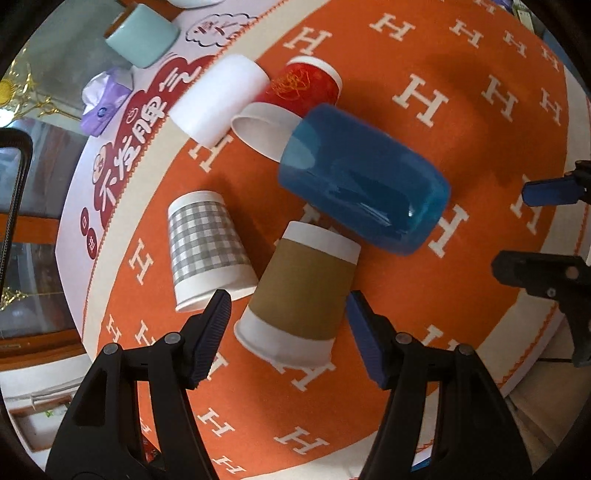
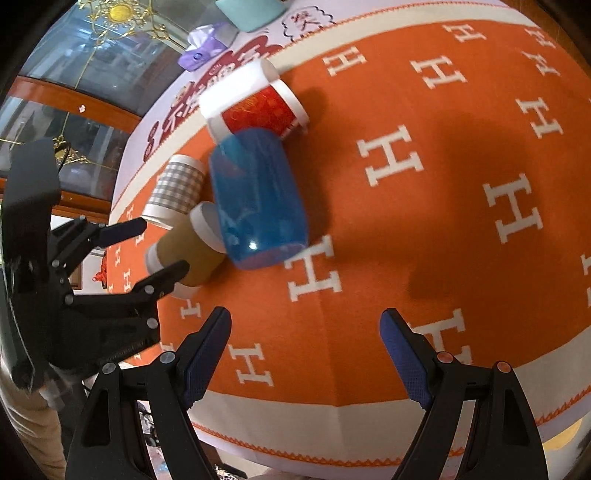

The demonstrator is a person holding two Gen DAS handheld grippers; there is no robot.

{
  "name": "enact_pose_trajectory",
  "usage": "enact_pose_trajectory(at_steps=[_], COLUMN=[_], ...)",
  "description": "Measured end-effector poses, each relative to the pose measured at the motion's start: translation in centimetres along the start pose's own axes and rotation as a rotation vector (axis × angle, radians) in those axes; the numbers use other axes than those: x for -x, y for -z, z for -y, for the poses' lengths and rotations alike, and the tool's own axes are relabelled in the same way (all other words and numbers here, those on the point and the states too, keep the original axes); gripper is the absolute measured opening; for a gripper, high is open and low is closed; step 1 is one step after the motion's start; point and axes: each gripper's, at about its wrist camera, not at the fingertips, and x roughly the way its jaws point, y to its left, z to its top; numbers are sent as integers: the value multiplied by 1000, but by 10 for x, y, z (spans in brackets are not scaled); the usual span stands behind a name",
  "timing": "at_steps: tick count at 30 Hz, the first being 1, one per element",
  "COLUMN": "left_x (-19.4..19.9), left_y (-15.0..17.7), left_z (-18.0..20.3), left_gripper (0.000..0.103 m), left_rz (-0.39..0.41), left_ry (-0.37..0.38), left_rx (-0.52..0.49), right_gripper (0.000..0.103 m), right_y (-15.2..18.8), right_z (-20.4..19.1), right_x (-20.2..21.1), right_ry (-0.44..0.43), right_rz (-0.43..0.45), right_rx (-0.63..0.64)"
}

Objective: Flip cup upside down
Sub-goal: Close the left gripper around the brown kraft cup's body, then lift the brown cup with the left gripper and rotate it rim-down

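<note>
Several cups stand on the orange H-patterned cloth [image 1: 424, 295]. A brown-sleeved paper cup [image 1: 303, 291] stands rim down, straight ahead of my open left gripper [image 1: 288, 314], its wide rim between the fingertips without contact. It also shows in the right wrist view [image 2: 184, 247]. Beside it are a grey checked cup [image 1: 207, 247], a translucent blue cup [image 1: 362, 177], a red cup [image 1: 291, 99] and a white cup [image 1: 221, 99], all rim down. My right gripper [image 2: 306, 328] is open and empty over bare cloth, short of the blue cup [image 2: 258, 195].
A mint-green mug [image 1: 142, 35] and a purple tissue pack [image 1: 103, 107] sit at the far edge on a printed white mat [image 1: 122, 170]. The table's front edge [image 2: 332, 435] runs just under my right gripper. The left gripper shows at the left in the right wrist view [image 2: 144, 247].
</note>
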Motion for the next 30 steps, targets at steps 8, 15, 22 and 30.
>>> enact_pose_trajectory(at_steps=[8, 15, 22, 30], left_x=[-29, -35, -21, 24], left_y=[-10, -9, 1, 35], left_z=[12, 14, 10, 1], left_gripper=[62, 62, 61, 61], left_rz=[-63, -56, -30, -23], left_ry=[9, -7, 29, 151], left_rx=[-45, -32, 59, 262], right_gripper=[84, 84, 84, 84], right_y=[-2, -7, 3, 18], right_z=[16, 19, 16, 9], right_x=[-11, -11, -1, 14], right_ry=[3, 6, 0, 2], right_rz=[-28, -27, -18, 12], right_rx=[-32, -38, -39, -47])
